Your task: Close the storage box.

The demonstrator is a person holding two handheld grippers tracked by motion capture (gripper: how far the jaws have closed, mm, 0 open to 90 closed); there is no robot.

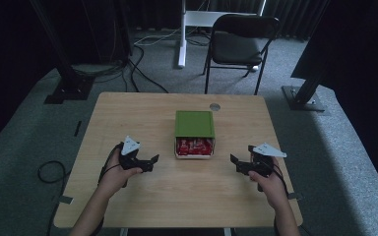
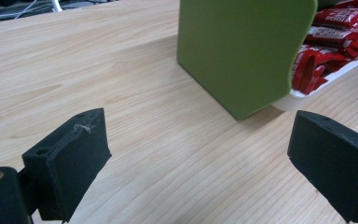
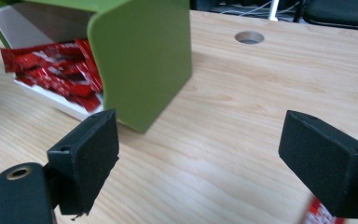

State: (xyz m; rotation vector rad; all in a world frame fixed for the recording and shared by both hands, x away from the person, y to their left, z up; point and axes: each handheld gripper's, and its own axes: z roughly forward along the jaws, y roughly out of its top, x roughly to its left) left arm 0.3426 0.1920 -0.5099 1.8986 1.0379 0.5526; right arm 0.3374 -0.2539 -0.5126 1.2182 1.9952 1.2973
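A green box (image 1: pixel 194 123) sits at the middle of the wooden table (image 1: pixel 128 118). Its white drawer (image 1: pixel 193 155) is pulled out toward me and holds several red packets (image 1: pixel 193 146). My left gripper (image 1: pixel 152 163) hovers to the drawer's left, open, jaws pointing right. In the left gripper view the gripper (image 2: pixel 203 158) holds nothing; the green box (image 2: pixel 242 51) and packets (image 2: pixel 335 37) lie ahead. My right gripper (image 1: pixel 235 164) is open right of the drawer. In the right gripper view the gripper (image 3: pixel 205 161) faces the box (image 3: pixel 140 56) and packets (image 3: pixel 56 70). A blurred red scrap (image 3: pixel 317 212) shows by one jaw.
A round cable hole (image 1: pixel 215 106) lies in the table behind the box. A black folding chair (image 1: pixel 241 39) and a white desk leg (image 1: pixel 182 34) stand beyond the far edge. Cables (image 1: pixel 49 172) lie on the carpet at left.
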